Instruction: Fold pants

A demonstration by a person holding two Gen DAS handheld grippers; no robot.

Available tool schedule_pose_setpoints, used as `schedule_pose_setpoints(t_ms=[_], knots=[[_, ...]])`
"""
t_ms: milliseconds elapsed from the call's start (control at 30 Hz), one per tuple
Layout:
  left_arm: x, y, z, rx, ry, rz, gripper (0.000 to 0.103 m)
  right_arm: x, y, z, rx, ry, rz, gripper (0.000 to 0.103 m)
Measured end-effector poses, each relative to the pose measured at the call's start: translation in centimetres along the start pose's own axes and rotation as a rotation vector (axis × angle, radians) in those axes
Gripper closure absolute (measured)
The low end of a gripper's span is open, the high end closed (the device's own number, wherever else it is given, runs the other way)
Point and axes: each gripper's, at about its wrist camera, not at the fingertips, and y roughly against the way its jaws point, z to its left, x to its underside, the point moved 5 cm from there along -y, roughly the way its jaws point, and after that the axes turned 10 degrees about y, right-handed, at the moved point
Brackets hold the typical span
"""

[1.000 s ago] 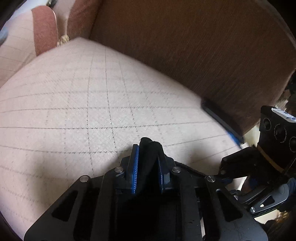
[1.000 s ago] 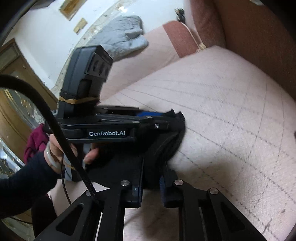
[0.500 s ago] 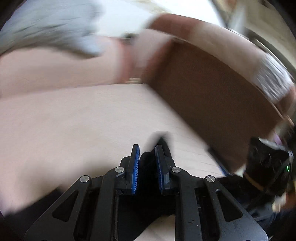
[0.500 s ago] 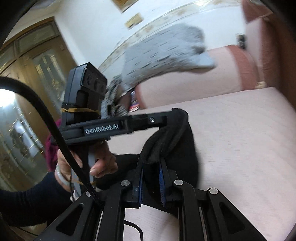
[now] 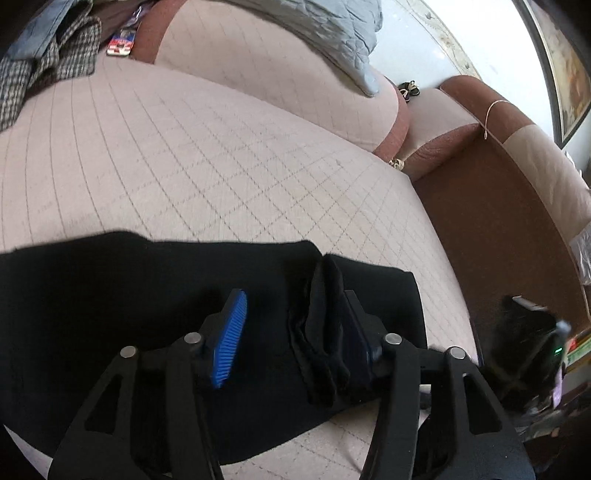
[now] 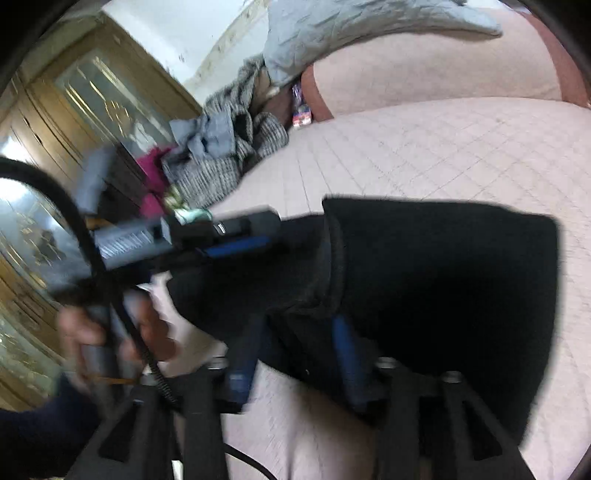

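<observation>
The black pants (image 5: pixel 147 288) lie folded flat on the pink quilted sofa seat (image 5: pixel 221 155). My left gripper (image 5: pixel 291 332) is open just above them; a bunched fold of black cloth rests against its right finger. In the right wrist view the pants (image 6: pixel 443 280) spread across the seat, with a thick hem ridge near the middle. My right gripper (image 6: pixel 295 354) is open over their near edge, with cloth lying between the blue pads. The left gripper (image 6: pixel 207 243) shows there too, blurred, held by a hand.
A grey quilted cloth (image 5: pixel 332 29) drapes over the sofa back. A pile of checked and grey clothes (image 6: pixel 221 155) sits at the seat's far left end. The brown armrest (image 5: pixel 498 221) bounds the seat on the right. A wooden cabinet (image 6: pixel 55 129) stands behind.
Both grippers were shut on the black cloth and lifted it; now both have opened and the pants lie spread flat on the seat. Both views have swung toward the sofa back.
</observation>
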Motion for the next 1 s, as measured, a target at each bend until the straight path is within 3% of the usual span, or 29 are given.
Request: schedule_pose_setpoints(t_ms=[133, 233, 400, 500, 700, 900, 1000], knots=[[0.9, -1.4, -1.0, -0.008, -0.05, 0.04, 0.052, 0.1, 4.9, -1.5, 0.121, 0.017, -0.076, 0.056], [2.1, -2.8, -1.9, -0.057, -0.117, 0.067, 0.052, -0.5, 6.1, -4.0, 0.244, 0.008, -0.073, 0.056], [3.3, -4.9, -2.8, -0.119, -0.176, 0.037, 0.052, -0.5, 5.7, -5.5, 0.302, 0.018, -0.061, 0.056], [3.0, -5.0, -3.5, -0.088, -0.174, 0.038, 0.089, -0.5, 5.4, -6.0, 0.322, 0.007, -0.061, 0.056], [2.1, -0.8, -3.5, -0.046, -0.176, -0.064, 0.09, -1.2, 7.1, -5.6, 0.269, -0.017, -0.119, 0.056], [3.2, -1.7, -0.5, -0.153, -0.129, -0.036, 0.09, -1.3, 4.9, -5.5, 0.261, 0.001, -0.082, 0.056], [3.0, -2.1, 0.1, -0.159, -0.129, -0.057, 0.09, -0.5, 2.4, -6.7, 0.271, 0.0, -0.037, 0.056]])
